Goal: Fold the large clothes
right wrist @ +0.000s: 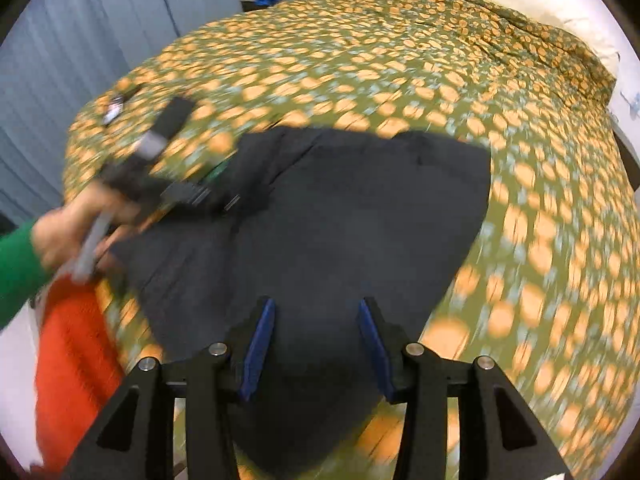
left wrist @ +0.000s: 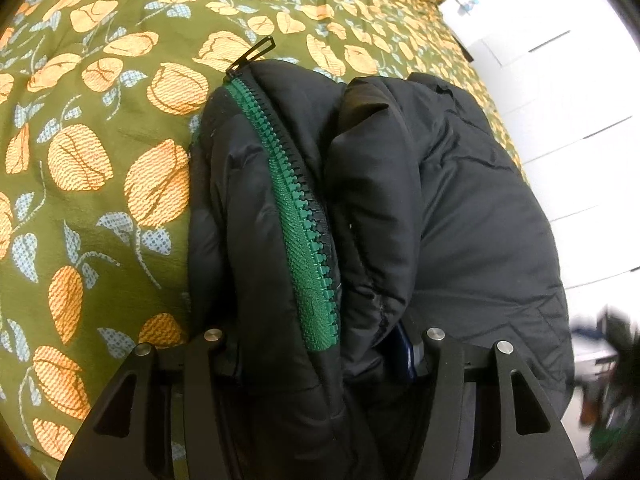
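We are folding the black coat (left wrist: 420, 208) on the bed (left wrist: 100, 152). Our left claw (left wrist: 320, 360) is squeezing its bunched edge. Our right claw (right wrist: 316, 344) is hanging open above the coat, holding nothing. We should be pulling evenly.

black angular gripper (right wrist: 316, 350) frames with triangular cut-outs and round silver screw heads carry the rig; the right gripper's fingers (right wrist: 259, 350) wear blue pads. left of that gripper, a hand (right wrist: 74, 230) emerges from a green sleeve (right wrist: 18, 268) and grips the other tool's grey handle.
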### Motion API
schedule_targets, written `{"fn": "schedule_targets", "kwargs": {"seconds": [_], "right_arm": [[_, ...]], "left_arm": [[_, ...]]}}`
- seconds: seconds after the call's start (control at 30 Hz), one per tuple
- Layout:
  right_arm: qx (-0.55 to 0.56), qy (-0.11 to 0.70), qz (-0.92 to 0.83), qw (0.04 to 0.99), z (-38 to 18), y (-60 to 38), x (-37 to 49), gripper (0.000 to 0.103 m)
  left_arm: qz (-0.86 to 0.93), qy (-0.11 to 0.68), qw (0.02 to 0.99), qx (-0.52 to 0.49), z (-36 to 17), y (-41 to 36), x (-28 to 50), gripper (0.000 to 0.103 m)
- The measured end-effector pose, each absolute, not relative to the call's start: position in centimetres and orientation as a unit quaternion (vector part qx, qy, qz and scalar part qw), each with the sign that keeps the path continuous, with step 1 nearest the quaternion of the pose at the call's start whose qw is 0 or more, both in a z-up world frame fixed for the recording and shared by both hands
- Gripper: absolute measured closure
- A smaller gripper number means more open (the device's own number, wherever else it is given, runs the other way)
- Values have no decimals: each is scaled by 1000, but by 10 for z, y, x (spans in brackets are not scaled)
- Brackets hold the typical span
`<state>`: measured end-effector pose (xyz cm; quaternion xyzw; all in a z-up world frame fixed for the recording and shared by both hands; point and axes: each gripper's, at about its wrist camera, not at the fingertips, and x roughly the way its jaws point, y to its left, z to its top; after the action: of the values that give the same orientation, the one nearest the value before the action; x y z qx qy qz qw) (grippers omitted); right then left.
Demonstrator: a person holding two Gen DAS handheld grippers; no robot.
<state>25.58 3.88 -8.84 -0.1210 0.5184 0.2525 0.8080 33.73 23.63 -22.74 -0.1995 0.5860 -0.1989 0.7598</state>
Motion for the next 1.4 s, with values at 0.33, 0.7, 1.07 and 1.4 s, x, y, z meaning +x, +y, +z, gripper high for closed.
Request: {"fn": "schedule_targets", "kwargs": {"seconds": [0.33,0.7,1.07,1.4], "right_arm": [[-184,529,176,809,-170,43,210,56],[-185,532,161,810,-184,47,214,55],[-202,523,156,813,-185,55,207,55],[-207,518,157,815,-185,53,208,55]], "left_arm": [[-195,582,769,-177,-224,220,336,40],[-188,586,767,-178,-225,218,335,40],[-189,586,767,-179,-226,217,336,39],[-184,584,769,-183,-227,219,334,39]]}}
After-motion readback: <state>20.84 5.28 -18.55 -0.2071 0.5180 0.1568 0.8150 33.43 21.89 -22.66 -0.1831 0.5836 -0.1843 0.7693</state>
